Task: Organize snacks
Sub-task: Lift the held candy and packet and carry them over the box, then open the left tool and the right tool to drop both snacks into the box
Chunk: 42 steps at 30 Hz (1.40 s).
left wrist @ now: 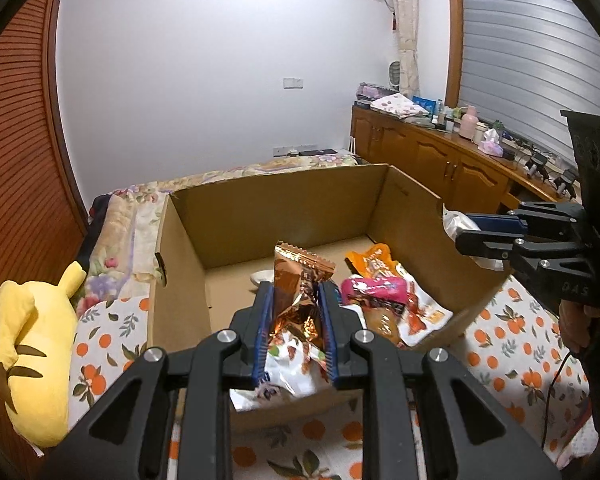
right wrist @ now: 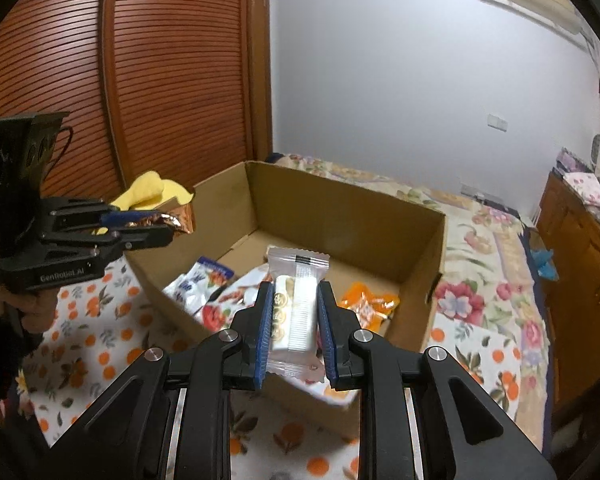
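While several packets still lie in the cardboard box at frame centre, sorting looks barely begun. Left hand-held gripper clamps a copper foil snack; right hand-held gripper clamps a clear-wrapped white bar, both above the box.

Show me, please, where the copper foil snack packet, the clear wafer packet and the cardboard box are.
copper foil snack packet (left wrist: 300, 292): left wrist view, crinkled middle between the pads.
clear wafer packet (right wrist: 296, 312): right wrist view, wafer inside the wrapper.
cardboard box (right wrist: 340, 208): right wrist view, inner far wall.
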Motion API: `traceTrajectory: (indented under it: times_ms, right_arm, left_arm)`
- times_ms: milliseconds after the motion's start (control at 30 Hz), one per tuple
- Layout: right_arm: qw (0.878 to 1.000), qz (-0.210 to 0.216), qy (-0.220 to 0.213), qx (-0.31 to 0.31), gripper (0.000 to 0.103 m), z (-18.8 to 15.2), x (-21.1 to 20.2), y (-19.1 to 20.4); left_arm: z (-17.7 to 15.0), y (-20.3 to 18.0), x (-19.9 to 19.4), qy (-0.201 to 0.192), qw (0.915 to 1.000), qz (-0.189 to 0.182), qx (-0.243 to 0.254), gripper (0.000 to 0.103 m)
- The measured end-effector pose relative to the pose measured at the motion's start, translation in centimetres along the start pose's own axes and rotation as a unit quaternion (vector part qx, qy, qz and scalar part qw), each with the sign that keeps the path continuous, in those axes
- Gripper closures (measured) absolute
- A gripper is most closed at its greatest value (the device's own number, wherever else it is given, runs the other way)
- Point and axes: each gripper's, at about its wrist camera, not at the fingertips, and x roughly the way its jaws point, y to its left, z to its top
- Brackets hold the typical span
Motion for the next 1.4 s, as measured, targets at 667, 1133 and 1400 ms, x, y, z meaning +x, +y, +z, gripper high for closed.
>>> traceTrajectory:
  times_ms: [667, 1133, 1400]
  right_arm:
    - [0.999, 0.022, 0.023, -0.003, 0.083, 1.9, 5.9, 0.1]
    - [0.999, 0.027, 0.043, 0.005, 0.082, 1.8, 7.9, 0.3]
    - [0.999, 0.023, 0.042, 0.016, 0.07, 1.8, 7.5, 0.1]
  left_arm:
    - [1.0, 2.3, 3.5, 0.015, 0.9997, 0.019, -0.004, 0.082]
    - [1.0, 3.1, 4.1, 0.02, 0.9991, 0.036, -0.011, 0.08]
    - [0.9, 2.8, 3.2, 0.018, 0.9991, 0.037, -0.01, 0.08]
